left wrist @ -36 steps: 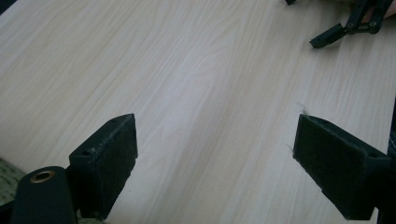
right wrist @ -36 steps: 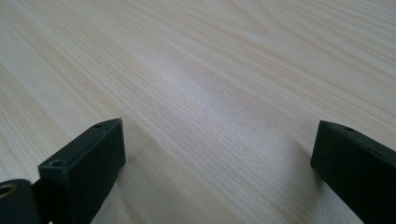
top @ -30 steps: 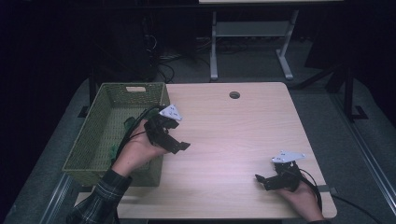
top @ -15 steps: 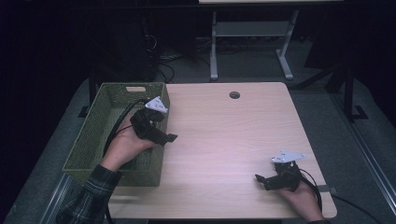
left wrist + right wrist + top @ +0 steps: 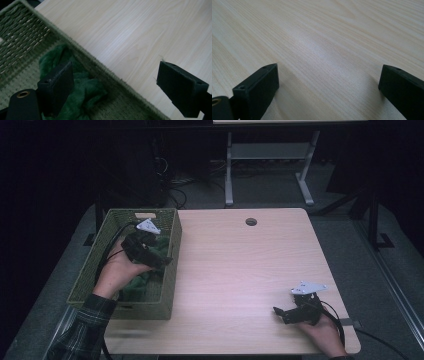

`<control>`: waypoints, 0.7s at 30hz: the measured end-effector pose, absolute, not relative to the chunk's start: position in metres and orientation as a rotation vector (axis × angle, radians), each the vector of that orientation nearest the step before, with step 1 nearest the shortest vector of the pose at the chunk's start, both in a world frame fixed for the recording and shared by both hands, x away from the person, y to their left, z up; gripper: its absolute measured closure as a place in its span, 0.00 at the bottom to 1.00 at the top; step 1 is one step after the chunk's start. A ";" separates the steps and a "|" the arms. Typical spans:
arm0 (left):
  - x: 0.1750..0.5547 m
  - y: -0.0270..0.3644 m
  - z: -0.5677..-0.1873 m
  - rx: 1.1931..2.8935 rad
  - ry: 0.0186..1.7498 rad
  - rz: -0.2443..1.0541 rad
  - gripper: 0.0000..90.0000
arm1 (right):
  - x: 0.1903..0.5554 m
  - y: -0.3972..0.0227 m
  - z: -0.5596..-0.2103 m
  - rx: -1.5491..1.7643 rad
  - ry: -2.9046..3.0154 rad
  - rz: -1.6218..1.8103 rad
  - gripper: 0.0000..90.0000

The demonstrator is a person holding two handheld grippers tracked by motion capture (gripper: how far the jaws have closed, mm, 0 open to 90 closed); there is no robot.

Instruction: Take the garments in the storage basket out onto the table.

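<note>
Right gripper (image 5: 290, 313) rests low over the near right part of the table (image 5: 240, 270), fingers (image 5: 257, 87) spread, nothing between them. Farther off at the left, the left gripper (image 5: 157, 260) hangs over the woven green basket (image 5: 170, 285), fingers (image 5: 57, 85) spread wide. Green cloth (image 5: 85, 87) lies inside the basket, beneath them.

green cloth (image 5: 145, 282): partly hidden by left hand (image 5: 117, 272) | basket (image 5: 22, 40): cut off by frame edge
</note>
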State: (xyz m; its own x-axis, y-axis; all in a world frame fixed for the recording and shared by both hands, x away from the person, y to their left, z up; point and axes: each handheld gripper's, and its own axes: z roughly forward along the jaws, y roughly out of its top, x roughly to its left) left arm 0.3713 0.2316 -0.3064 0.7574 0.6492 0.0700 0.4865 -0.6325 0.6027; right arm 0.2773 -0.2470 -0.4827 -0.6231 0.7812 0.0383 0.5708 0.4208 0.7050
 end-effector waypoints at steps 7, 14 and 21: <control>0.374 0.248 -0.306 2.374 0.913 0.403 0.15 | 0.277 -0.247 -0.483 1.171 2.384 1.010 0.03; 0.380 0.266 -0.316 2.378 0.986 0.407 0.15 | 0.277 -0.247 -0.483 1.171 2.384 1.009 0.03; 0.388 0.283 -0.331 2.381 1.050 0.390 0.19 | 0.277 -0.247 -0.483 1.172 2.384 1.009 0.03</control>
